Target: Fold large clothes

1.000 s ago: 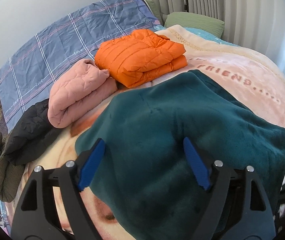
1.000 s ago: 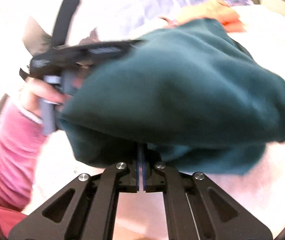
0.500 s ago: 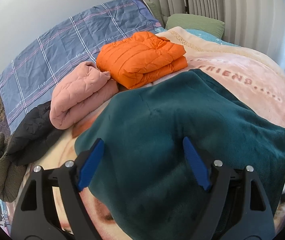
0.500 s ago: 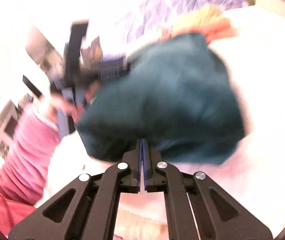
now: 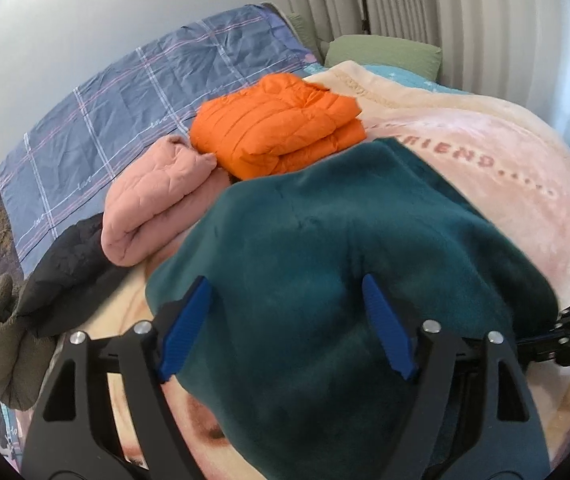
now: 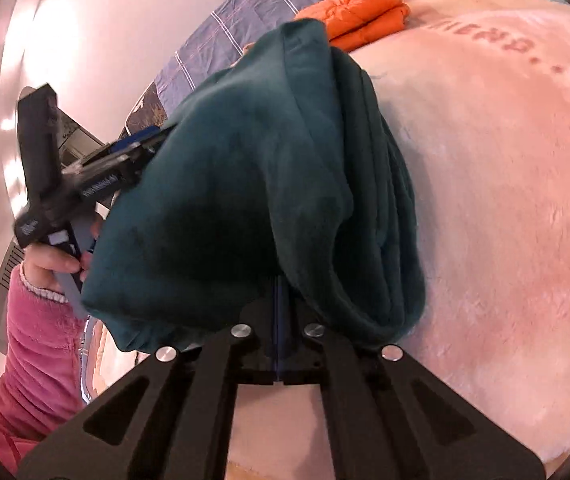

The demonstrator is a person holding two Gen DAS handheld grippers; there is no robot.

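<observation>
Orange jacket point(image 5: 277, 124) and pink jacket point(image 5: 157, 200) are lying folded; the right gripper point(image 6: 279, 300) is clamping the half-folded teal fleece point(image 5: 345, 260), while the left gripper point(image 5: 285, 332) fingers are closing around its edge.

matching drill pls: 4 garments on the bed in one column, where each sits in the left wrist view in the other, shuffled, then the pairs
Things:
1. orange jacket
2. pink quilted garment
3. teal fleece
4. black garment

Places:
A. bunched at the left edge, in front of the pink bundle
B. nearest the camera, between the blue pads
C. folded, farthest back, near the green pillow
D. folded, just left of and touching the orange one

Pairs: 1-C, 2-D, 3-B, 4-A
</observation>
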